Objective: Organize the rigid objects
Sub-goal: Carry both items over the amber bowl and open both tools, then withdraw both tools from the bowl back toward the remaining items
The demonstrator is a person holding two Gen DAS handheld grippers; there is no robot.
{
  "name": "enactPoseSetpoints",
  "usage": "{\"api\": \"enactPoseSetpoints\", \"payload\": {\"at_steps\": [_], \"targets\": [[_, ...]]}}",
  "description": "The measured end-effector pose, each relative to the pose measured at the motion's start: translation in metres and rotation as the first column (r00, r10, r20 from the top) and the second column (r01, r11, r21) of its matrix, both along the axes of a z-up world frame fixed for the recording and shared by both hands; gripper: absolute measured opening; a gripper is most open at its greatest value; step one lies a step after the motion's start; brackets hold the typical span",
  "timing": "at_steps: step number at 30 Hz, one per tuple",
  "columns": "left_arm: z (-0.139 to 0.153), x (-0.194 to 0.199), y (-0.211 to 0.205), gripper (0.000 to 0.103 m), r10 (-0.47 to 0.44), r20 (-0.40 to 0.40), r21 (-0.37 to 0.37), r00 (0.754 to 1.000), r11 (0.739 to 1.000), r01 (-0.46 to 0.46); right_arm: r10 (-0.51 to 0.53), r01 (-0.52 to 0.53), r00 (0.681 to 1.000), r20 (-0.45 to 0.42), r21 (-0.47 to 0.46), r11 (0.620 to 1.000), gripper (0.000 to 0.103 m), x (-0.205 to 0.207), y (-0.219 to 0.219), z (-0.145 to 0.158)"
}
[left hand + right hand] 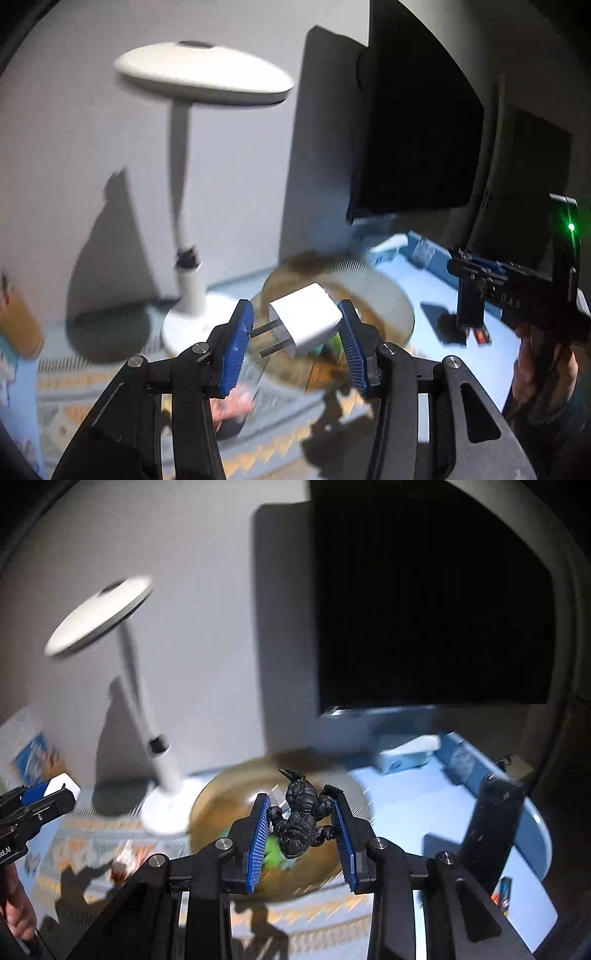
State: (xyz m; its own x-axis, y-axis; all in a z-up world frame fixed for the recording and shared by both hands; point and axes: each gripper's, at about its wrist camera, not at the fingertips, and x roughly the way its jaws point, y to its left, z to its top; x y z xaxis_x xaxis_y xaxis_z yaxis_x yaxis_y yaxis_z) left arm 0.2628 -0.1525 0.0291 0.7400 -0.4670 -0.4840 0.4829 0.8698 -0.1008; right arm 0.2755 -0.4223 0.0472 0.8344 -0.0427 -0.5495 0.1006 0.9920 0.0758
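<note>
My left gripper [295,328] is shut on a white plug charger [306,317]; its two prongs rest against the left blue pad and its body against the right one. My right gripper [299,823] is shut on a black monster figure [299,819], held head down between the blue pads. Both hang in the air above a round brown glass bowl [388,295] [207,801] with something green [273,849] in it. The left gripper [40,801] with the charger [62,784] shows at the left edge of the right wrist view. The right gripper [476,325] shows at the right of the left wrist view.
A white desk lamp [184,295] [162,775] stands left of the bowl, a black monitor [432,609] behind it. A dark upright device [491,830] and a white-blue box [406,757] sit on the light blue table, right. A patterned mat [280,450] lies in front.
</note>
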Motion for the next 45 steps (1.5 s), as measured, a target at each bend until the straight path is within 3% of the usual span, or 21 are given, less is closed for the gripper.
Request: {"api": "enactPoseSetpoints", "payload": {"at_steps": [4,12,18,25,27,29,32,34,37,42,45], "targets": [[-0.008,0.042,-0.037,0.044,-0.029,-0.072,-0.041,0.997,0.999,0.026,-0.048,0.051,0.998,-0.042,0.049,0.998,0.033,0.025,-0.023,-0.010],[-0.086,0.105,-0.086,0.044,-0.004,-0.267,0.012,0.964,1.000,0.007,-0.048,0.082,0.973,-0.227,0.144,0.986,0.033,0.070,-0.043,-0.085],[-0.121,0.119,-0.100,0.044,0.011,-0.330,0.060,0.944,0.998,0.009,-0.012,0.070,0.953,-0.303,0.182,0.981,0.033,0.082,-0.048,-0.122],[-0.134,0.127,-0.107,0.044,0.030,-0.359,0.084,0.933,0.996,0.000,0.018,0.055,0.943,-0.332,0.209,0.976,0.034,0.088,-0.050,-0.132],[-0.131,0.129,-0.104,0.056,0.039,-0.372,0.080,0.927,0.997,-0.010,0.029,0.049,0.941,-0.338,0.219,0.975,0.037,0.088,-0.050,-0.130],[-0.120,0.127,-0.094,0.058,0.036,-0.377,0.044,0.926,0.999,-0.021,0.024,0.051,0.947,-0.320,0.223,0.974,0.041,0.083,-0.052,-0.123],[-0.091,0.110,-0.078,0.062,0.024,-0.326,0.009,0.945,1.000,-0.022,-0.008,0.069,0.964,-0.265,0.222,0.973,0.048,0.067,-0.058,-0.102],[-0.072,0.090,-0.057,0.067,0.024,-0.276,-0.015,0.961,0.999,-0.029,-0.020,0.069,0.974,-0.227,0.213,0.975,0.063,0.057,-0.056,-0.088],[-0.049,0.058,-0.023,0.067,0.032,-0.205,-0.053,0.978,0.998,-0.044,-0.020,0.054,0.985,-0.174,0.195,0.979,0.064,0.040,-0.046,-0.066],[-0.020,0.010,0.037,0.068,0.104,-0.117,-0.106,0.988,0.988,-0.116,0.069,-0.046,0.991,-0.116,0.185,0.982,0.064,0.020,-0.004,-0.037],[-0.008,-0.018,0.077,0.077,0.162,-0.082,-0.148,0.983,0.974,-0.173,0.142,-0.125,0.985,-0.100,0.160,0.979,0.066,0.009,0.031,-0.026]]}}
